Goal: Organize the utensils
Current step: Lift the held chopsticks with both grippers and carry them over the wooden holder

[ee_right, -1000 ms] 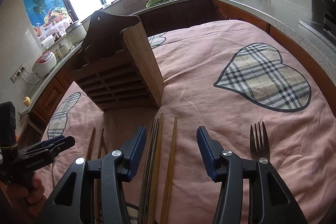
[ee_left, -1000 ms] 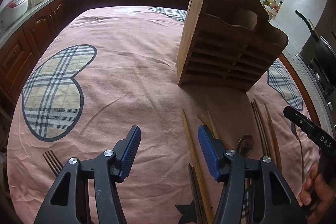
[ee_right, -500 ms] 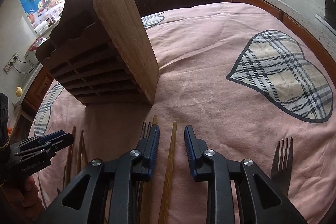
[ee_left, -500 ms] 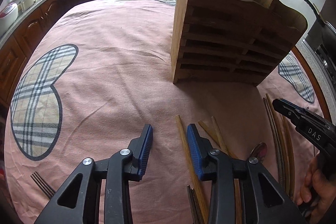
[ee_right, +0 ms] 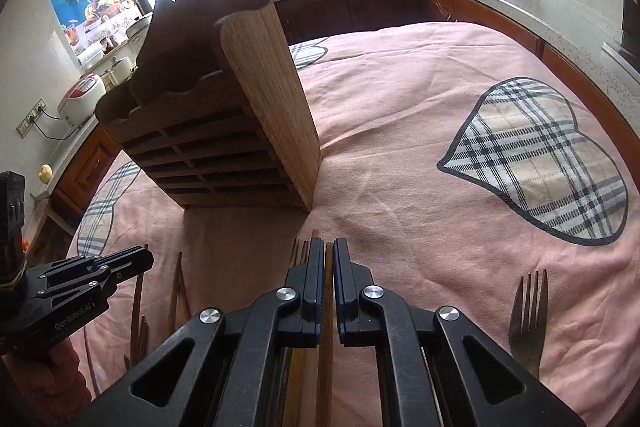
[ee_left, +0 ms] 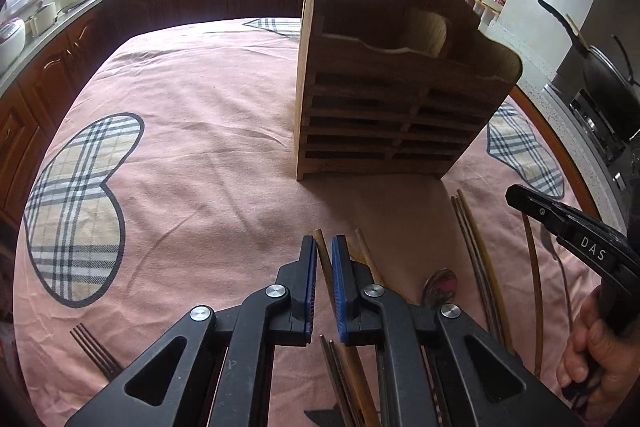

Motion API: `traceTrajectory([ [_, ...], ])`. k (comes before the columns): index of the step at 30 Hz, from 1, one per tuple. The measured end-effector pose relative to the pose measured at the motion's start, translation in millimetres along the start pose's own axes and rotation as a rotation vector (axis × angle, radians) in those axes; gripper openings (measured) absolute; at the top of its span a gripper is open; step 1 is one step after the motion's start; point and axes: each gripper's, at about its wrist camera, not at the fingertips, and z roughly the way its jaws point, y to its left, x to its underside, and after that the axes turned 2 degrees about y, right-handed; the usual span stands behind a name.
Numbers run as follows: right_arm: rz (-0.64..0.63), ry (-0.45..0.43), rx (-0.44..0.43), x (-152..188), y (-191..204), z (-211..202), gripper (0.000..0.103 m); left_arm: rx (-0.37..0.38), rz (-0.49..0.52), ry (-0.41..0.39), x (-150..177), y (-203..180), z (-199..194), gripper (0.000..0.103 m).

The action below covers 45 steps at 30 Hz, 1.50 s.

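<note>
On the pink cloth, a fork lies at the far left. The left gripper has just been closing and its jaws now pinch a wooden chopstick near its tip. Beyond it the wooden holder stands upright, well apart from the loose utensils. More chopsticks and a spoon lie to the right. The right gripper has likewise just been closing, and it clamps another chopstick. A second fork rests on the cloth further right.
</note>
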Motion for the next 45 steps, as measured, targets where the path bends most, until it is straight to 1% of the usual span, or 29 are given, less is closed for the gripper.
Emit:
traceTrajectory([
  [8, 0.001, -0.123, -0.065, -4.0, 8.9, -71.4, 0.004, 0.072, -0.035, -0.130, 20.9, 5.6, -87.1, 0.006],
  [11, -0.017, -0.168, -0.069, -4.2, 18.5, -96.4, 0.004, 0.088, -0.034, -0.173, 33.2, 9.9, -120.4, 0.005],
  [17, -0.035, -0.237, -0.083, -1.9, 27.4, -134.5, 0.004, 0.102, -0.029, -0.246, 55.3, 16.2, -172.4, 0.005],
  [22, -0.041, -0.290, -0.084, -2.1, 31.4, -160.1, 0.004, 0.115, -0.037, -0.291, 66.3, 20.8, -198.1, 0.005],
  [27, -0.053, -0.352, -0.078, -6.3, 38.1, -183.4, 0.004, 0.127, -0.042, -0.355, 70.6, 24.1, -220.9, 0.004],
  [32, -0.054, -0.413, -0.079, -16.6, 41.9, -197.2, 0.004, 0.122, -0.038, -0.414, 66.6, 26.6, -232.5, 0.004],
  [36, -0.046, -0.446, -0.091, -29.1, 42.5, -199.0, 0.004, 0.122, -0.040, -0.457, 58.3, 27.9, -240.7, 0.004],
  [45, -0.011, -0.554, -0.111, -71.8, 45.5, -201.9, 0.004, 0.129, -0.032, -0.581, 23.6, 26.8, -246.1, 0.004],
])
